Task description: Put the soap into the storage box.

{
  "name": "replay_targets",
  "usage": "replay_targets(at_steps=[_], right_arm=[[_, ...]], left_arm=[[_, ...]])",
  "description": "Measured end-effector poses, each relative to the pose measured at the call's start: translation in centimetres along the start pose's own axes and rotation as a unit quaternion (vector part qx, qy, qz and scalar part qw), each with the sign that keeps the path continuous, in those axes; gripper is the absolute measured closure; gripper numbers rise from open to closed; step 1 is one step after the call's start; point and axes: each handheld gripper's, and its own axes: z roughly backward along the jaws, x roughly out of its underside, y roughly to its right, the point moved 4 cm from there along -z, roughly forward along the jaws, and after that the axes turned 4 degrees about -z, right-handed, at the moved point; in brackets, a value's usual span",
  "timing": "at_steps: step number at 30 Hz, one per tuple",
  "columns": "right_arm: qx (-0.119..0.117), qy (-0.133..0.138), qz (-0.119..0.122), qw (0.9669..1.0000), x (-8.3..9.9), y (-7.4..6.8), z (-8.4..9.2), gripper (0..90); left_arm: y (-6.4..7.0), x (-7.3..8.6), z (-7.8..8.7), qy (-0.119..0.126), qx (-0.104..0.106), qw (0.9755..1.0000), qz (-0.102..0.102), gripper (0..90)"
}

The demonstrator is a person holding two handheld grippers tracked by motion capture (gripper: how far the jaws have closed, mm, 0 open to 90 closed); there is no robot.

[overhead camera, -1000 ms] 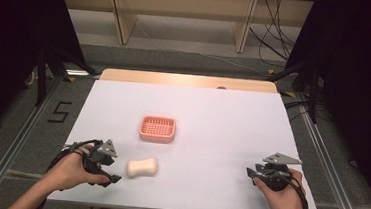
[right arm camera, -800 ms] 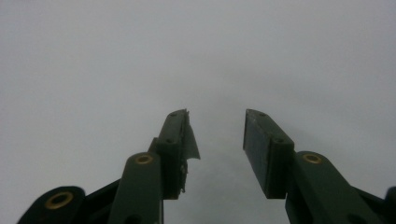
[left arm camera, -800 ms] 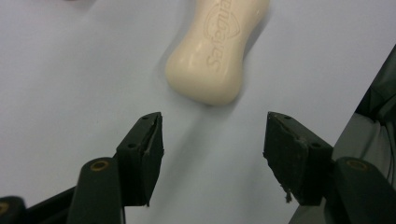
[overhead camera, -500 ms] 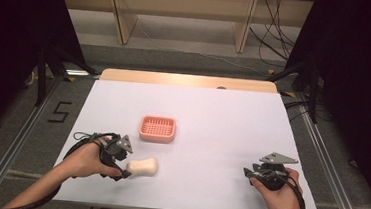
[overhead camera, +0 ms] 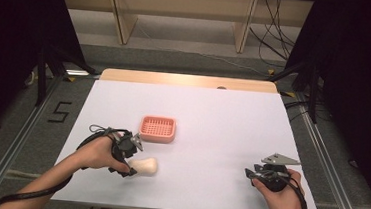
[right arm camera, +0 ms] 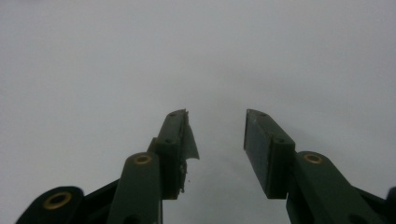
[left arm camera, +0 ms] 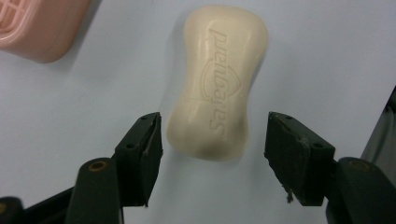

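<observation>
Soap (left arm camera: 217, 81) lies on the counter (overhead camera: 212, 116) straight ahead of our left tool (left arm camera: 212, 140), long axis in line with its reach, near end between jaws that have just been opening, untouched. Our right tool (right arm camera: 217, 135) sits well apart, open, empty.

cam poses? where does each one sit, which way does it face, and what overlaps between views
High view: above the person's side, facing forward and down on the white table; both forearms, left gripper, right gripper.
Left gripper view: rides the left gripper, faces the soap bar between open jaws.
Right gripper view: rides the right gripper, faces bare table.
Shared: soap bar and pink soap dish, high and left gripper views.
</observation>
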Motion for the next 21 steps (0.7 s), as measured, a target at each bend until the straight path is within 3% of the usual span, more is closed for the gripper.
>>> replay_targets(at_steps=[3, 6, 7, 9, 21], right_arm=[[0.0, -0.01, -0.018, 0.9998, 0.1, -0.2, 0.2, 59.7], [0.0, -0.015, -0.017, 0.9997, 0.2, -0.2, 0.2, 59.5], [-0.005, -0.016, -0.032, 0.9993, 0.1, -0.4, 0.3, 59.5], [-0.001, -0.012, -0.025, 0.9996, 0.1, -0.2, 0.3, 59.3], [-0.003, -0.012, -0.039, 0.9991, 0.1, -0.4, 0.3, 58.9]], left_arm=[[-0.2, -0.3, -0.1, -0.002, 0.0, 1.0, -0.004, 36.1], [-0.3, -0.6, -0.2, -0.005, 0.001, 1.0, -0.008, 35.9], [-0.3, -0.6, -0.3, -0.006, 0.001, 0.9999, -0.009, 35.9], [-0.3, -0.8, -0.4, -0.008, 0.003, 0.9999, -0.011, 35.8], [-0.6, -1.4, -0.9, -0.019, 0.006, 0.9997, -0.016, 35.5]])
